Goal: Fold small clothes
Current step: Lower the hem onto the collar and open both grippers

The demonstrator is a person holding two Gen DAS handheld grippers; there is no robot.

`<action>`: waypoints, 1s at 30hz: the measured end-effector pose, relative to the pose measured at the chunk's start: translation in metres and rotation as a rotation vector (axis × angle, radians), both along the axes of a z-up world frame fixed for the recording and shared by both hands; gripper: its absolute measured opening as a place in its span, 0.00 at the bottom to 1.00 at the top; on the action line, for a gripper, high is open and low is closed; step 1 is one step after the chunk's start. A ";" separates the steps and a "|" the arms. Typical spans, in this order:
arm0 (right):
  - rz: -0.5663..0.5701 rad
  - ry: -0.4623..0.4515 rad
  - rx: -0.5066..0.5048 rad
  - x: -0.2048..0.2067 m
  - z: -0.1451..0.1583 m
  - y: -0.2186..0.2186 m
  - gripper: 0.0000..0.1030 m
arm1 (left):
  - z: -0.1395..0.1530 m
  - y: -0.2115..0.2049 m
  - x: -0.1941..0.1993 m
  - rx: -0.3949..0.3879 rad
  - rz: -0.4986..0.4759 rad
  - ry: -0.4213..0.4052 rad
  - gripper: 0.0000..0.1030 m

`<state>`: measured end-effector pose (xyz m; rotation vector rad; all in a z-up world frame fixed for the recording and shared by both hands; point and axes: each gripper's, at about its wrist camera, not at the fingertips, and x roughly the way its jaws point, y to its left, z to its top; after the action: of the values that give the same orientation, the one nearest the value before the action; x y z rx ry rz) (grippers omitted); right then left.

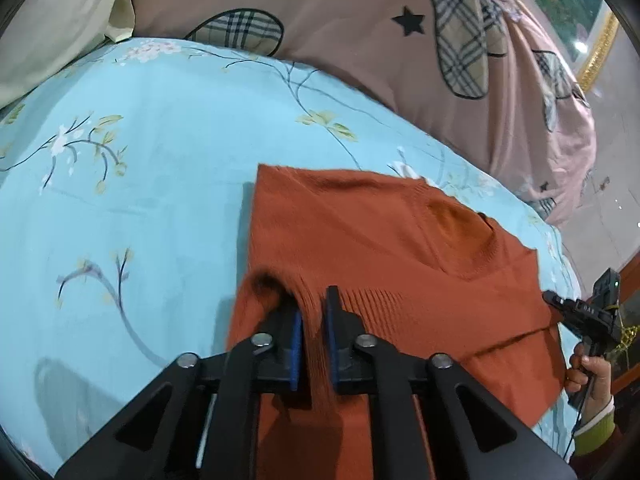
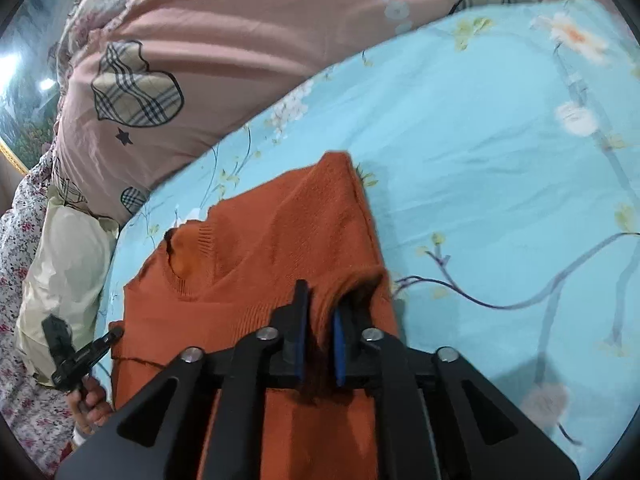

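Observation:
A rust-orange knit sweater point(image 1: 372, 236) lies partly folded on the light blue floral bedsheet point(image 1: 140, 152); it also shows in the right wrist view point(image 2: 260, 240). My left gripper point(image 1: 314, 308) is shut on a bunched ribbed edge of the sweater, with fabric pinched between its blue pads point(image 1: 297, 340). My right gripper point(image 2: 320, 312) is shut on the opposite edge of the sweater and lifts it slightly. The right gripper shows at the sweater's far side in the left wrist view point(image 1: 550, 298). The left gripper shows in the right wrist view point(image 2: 116, 334).
A pink duvet with plaid patches point(image 1: 400, 40) is heaped along the back of the bed. A cream pillow point(image 2: 68, 272) lies at the bed's edge. A flowered fabric point(image 2: 24, 400) hangs at the left of the right wrist view.

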<state>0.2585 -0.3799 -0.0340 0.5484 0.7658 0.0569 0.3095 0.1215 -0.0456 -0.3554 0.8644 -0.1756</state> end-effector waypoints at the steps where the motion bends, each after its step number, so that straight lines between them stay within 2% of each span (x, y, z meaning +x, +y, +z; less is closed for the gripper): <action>1: -0.005 -0.018 -0.024 -0.009 0.006 0.002 0.26 | 0.002 -0.005 -0.011 0.005 -0.015 -0.006 0.18; 4: 0.042 -0.071 -0.063 -0.029 0.017 0.021 0.30 | 0.007 -0.023 -0.039 0.016 -0.068 -0.015 0.24; 6: 0.189 -0.086 -0.072 -0.038 0.017 0.049 0.30 | 0.002 -0.047 -0.058 0.025 -0.134 -0.003 0.28; 8: 0.360 -0.040 -0.108 -0.036 0.008 0.085 0.30 | -0.004 -0.071 -0.070 0.032 -0.209 0.016 0.29; 10: 0.486 0.037 -0.197 -0.029 -0.007 0.116 0.30 | -0.012 -0.096 -0.073 0.064 -0.276 0.035 0.29; 12: 0.516 0.076 -0.266 -0.020 -0.016 0.128 0.30 | -0.016 -0.116 -0.067 0.139 -0.304 0.039 0.35; 15: 0.477 0.065 -0.304 -0.001 -0.016 0.120 0.30 | -0.015 -0.117 -0.045 0.146 -0.304 0.046 0.35; 17: 0.389 0.060 -0.341 0.019 -0.011 0.103 0.29 | -0.014 -0.110 -0.022 0.153 -0.271 0.048 0.31; 18: 0.347 0.051 -0.338 0.027 -0.008 0.095 0.29 | -0.013 -0.106 -0.012 0.155 -0.256 0.047 0.27; 20: 0.262 0.031 -0.322 0.041 0.000 0.077 0.29 | -0.008 -0.097 0.013 0.164 -0.213 0.041 0.26; 25: 0.049 -0.012 -0.250 0.059 0.013 0.031 0.29 | 0.007 -0.067 0.057 0.218 -0.055 -0.016 0.27; 28: 0.025 -0.017 -0.218 0.047 0.014 0.027 0.30 | 0.005 -0.046 0.063 0.202 0.020 -0.006 0.29; 30: 0.043 -0.027 -0.221 0.034 0.014 0.035 0.30 | 0.006 -0.032 0.051 0.159 0.044 -0.008 0.29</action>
<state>0.2921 -0.3448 -0.0204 0.3212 0.7469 0.0187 0.3609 0.0893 -0.0393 -0.2243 0.8561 -0.0666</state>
